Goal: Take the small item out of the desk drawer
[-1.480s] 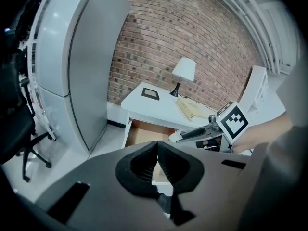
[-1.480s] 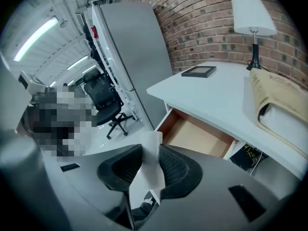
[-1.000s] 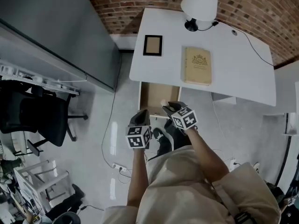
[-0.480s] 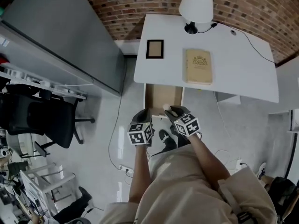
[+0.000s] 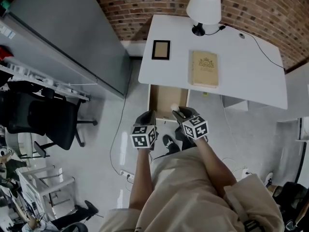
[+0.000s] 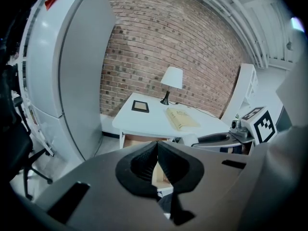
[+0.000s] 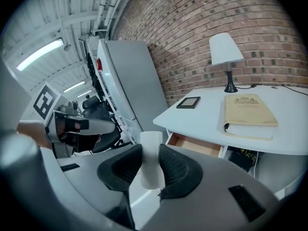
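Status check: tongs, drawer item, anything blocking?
Right tongs shut on small white cylinder, clear of open wooden desk drawer. Left tongs shut, empty. Nothing blocking seen.

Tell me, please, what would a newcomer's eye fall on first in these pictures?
First, the right gripper, closed on a small white cylinder, just in front of the open wooden drawer of the white desk. On the desk are a white-shaded lamp at the back, a beige hardcover book in the middle and a small black picture frame to its left.
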`<state>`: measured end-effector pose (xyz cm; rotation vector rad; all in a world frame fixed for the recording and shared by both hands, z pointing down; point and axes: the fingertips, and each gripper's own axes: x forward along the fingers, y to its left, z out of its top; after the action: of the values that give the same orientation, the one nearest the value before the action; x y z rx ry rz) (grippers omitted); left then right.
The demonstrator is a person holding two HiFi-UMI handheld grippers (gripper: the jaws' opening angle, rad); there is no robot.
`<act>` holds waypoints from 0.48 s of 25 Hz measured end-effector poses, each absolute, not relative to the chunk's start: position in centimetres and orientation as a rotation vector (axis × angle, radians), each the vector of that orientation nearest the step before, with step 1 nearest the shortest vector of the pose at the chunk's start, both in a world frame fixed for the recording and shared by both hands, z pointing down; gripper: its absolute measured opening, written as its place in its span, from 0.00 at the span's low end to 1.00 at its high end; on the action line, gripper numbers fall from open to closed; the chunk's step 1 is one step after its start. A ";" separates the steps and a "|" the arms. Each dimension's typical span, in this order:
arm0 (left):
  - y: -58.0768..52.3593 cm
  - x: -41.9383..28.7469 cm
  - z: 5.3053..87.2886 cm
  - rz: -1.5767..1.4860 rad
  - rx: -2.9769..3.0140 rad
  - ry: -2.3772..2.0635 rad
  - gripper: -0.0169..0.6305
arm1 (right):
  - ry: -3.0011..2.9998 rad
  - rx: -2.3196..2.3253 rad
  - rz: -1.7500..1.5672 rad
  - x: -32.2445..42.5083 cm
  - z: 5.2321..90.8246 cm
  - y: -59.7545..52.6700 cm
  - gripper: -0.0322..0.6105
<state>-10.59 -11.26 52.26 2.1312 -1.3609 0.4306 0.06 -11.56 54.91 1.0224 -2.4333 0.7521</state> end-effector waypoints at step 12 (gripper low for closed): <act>-10.1 -10.1 52.4 0.462 2.153 -1.338 0.05 | -2.482 1.048 0.760 -0.5 54.1 -11.0 0.27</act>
<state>-10.06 -10.13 52.36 2.1529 -1.3378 0.4618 -0.54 -11.01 54.08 1.0484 -2.4824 0.7602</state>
